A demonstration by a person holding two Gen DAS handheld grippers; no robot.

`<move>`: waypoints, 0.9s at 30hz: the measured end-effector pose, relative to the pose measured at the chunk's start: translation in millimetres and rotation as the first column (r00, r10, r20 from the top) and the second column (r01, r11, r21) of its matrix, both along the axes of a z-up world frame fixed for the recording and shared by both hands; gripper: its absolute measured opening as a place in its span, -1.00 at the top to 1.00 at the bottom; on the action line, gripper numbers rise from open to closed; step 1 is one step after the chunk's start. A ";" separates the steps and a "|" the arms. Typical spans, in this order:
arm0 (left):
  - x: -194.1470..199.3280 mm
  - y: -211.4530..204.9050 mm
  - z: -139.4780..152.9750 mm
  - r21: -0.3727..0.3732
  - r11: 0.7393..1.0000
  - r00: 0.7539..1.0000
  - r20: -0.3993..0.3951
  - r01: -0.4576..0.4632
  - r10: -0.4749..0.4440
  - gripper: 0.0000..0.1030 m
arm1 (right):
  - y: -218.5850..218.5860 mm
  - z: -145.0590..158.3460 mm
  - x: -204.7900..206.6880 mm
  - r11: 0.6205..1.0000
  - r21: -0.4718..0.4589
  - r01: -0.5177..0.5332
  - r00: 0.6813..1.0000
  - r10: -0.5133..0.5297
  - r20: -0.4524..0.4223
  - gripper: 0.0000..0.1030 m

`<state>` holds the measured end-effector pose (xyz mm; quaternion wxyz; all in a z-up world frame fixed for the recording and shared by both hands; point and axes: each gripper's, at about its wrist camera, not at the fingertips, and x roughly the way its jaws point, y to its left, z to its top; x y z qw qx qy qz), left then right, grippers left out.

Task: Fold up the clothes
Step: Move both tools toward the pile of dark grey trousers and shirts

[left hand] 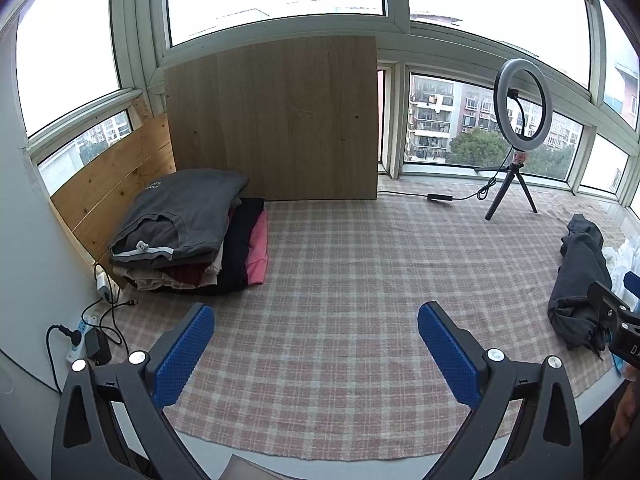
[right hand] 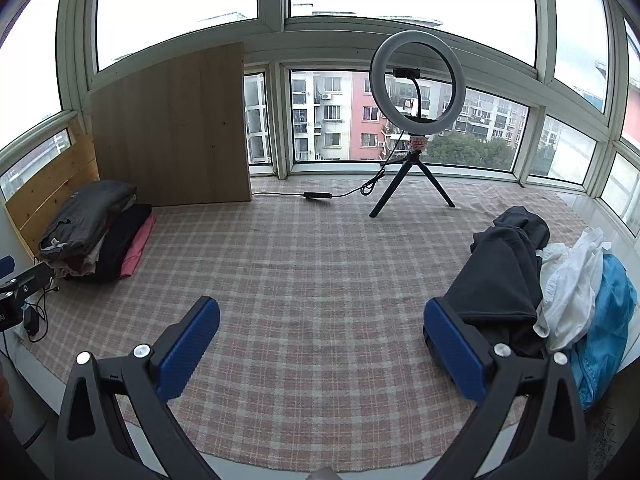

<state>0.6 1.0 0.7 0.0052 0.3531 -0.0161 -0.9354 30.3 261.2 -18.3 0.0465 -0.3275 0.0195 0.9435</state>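
A stack of folded clothes [left hand: 188, 236] with a grey garment on top sits at the left on the plaid cloth [left hand: 340, 280], against the wooden boards; the same stack [right hand: 92, 232] shows in the right wrist view. A heap of unfolded clothes lies at the right: a dark grey garment [right hand: 500, 280], a white one [right hand: 572, 280] and a blue one [right hand: 612, 320]. The dark garment [left hand: 580, 280] is also in the left wrist view. My left gripper [left hand: 316, 340] is open above the bare cloth. My right gripper [right hand: 322, 340] is open, its right finger [right hand: 456, 348] close beside the dark garment.
A ring light on a tripod [right hand: 416, 120] stands at the back with its cable and controller [right hand: 318, 195] on the cloth. A wooden panel [left hand: 276, 120] leans against the window. A power strip and plugs [left hand: 88, 336] lie at the left edge.
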 end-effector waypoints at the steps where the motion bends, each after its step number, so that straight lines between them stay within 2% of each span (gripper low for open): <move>1: 0.3 0.4 0.3 -0.002 1.000 1.000 -0.003 0.001 -0.001 -0.99 | 0.3 0.4 0.6 1.000 0.001 0.001 1.000 -0.001 -0.001 -1.00; 7: 2.0 3.2 1.7 -0.015 1.000 1.000 -0.019 0.007 -0.008 -0.99 | 4.6 -0.8 1.3 1.000 -0.006 0.010 1.000 -0.010 0.003 -1.00; 13: -3.9 19.1 5.1 -0.029 0.999 0.999 -0.002 0.044 -0.044 -0.99 | 16.7 3.9 6.8 0.999 -0.003 0.051 0.999 -0.051 -0.007 -1.00; 27: -20.3 77.0 2.5 -0.021 0.976 0.976 0.022 0.216 -0.215 -0.99 | 58.5 3.9 24.1 0.980 0.018 0.196 0.981 -0.196 -0.007 -1.00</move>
